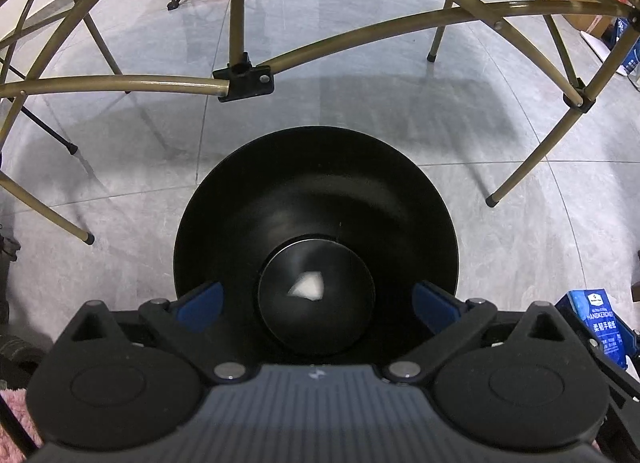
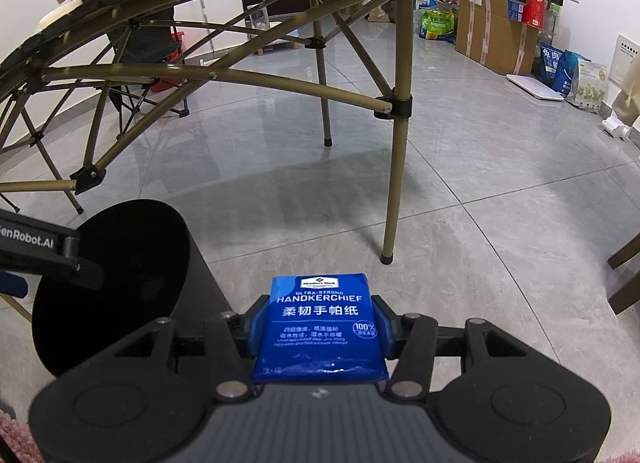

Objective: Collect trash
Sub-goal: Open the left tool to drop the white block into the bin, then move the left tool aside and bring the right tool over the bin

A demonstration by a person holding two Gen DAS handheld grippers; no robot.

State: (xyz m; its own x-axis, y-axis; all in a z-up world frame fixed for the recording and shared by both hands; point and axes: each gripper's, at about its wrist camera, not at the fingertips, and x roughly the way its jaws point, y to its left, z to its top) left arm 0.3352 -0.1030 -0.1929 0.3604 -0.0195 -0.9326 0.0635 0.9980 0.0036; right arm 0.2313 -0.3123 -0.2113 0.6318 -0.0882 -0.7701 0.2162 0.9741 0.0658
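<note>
The left gripper point(image 1: 318, 299) is positioned directly above the mouth of the black trash bin point(image 1: 316, 199), pointing steeply down into it, with its blue fingers point(image 1: 202, 305) spread fully apart and nothing between them. A small pale scrap point(image 1: 306, 286) lies on the bin's round bottom, in line with the gap between the fingers; this placement suggests it was released from here so that it would fall clear of the rim. The right gripper point(image 2: 318, 327) is held beside the bin, not over it, with its fingers clenched on both sides of a blue handkerchief pack point(image 2: 320, 323). The pack is carried label-up, apparently waiting for the bin opening to be free. The bin stands on the grey tiled floor point(image 2: 460, 191), near the legs of a folding table point(image 2: 394, 179). Probable next step: move the pack over the bin.
</note>
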